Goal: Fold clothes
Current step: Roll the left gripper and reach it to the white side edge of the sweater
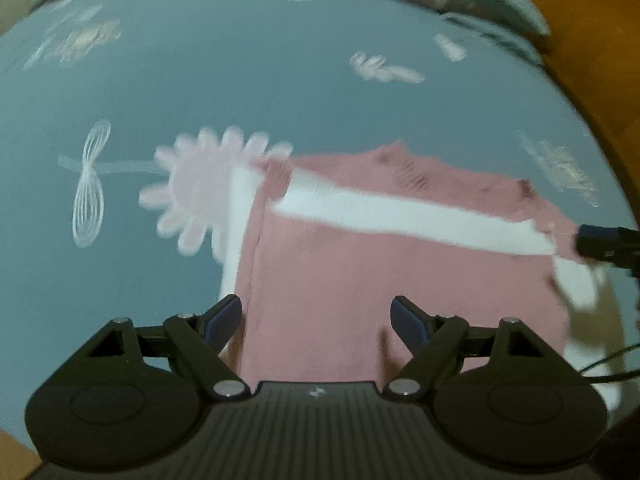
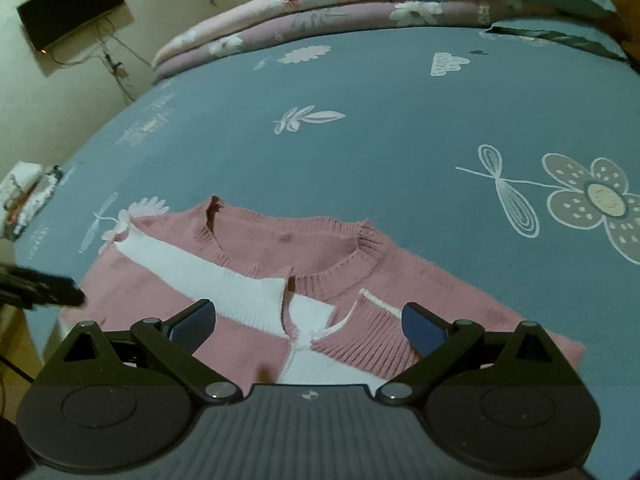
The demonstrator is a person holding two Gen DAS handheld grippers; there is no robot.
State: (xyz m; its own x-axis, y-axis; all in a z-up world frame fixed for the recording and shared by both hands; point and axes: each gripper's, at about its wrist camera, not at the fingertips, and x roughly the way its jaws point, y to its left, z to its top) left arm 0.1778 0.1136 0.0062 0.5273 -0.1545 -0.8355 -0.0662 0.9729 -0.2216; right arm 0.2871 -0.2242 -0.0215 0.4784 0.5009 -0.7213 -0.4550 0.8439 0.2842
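Pink sweater (image 2: pixel 248 312) lies on the bed sheet (image 2: pixel 400 120) with sleeves folded in; your left gripper (image 1: pixel 316 316) and right gripper (image 2: pixel 308 320) hover wide open, empty; body fold remains.

Two close downward views, shared sweater (image 1: pixel 400 280)

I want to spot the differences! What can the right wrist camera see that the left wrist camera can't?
Only the right wrist view shows the black TV on the wall and the sweater's neckline. Only the left wrist view shows the whole pale pink daisy print. Both show the pink sweater with its white stripe on the blue bedsheet, and the folded quilts.
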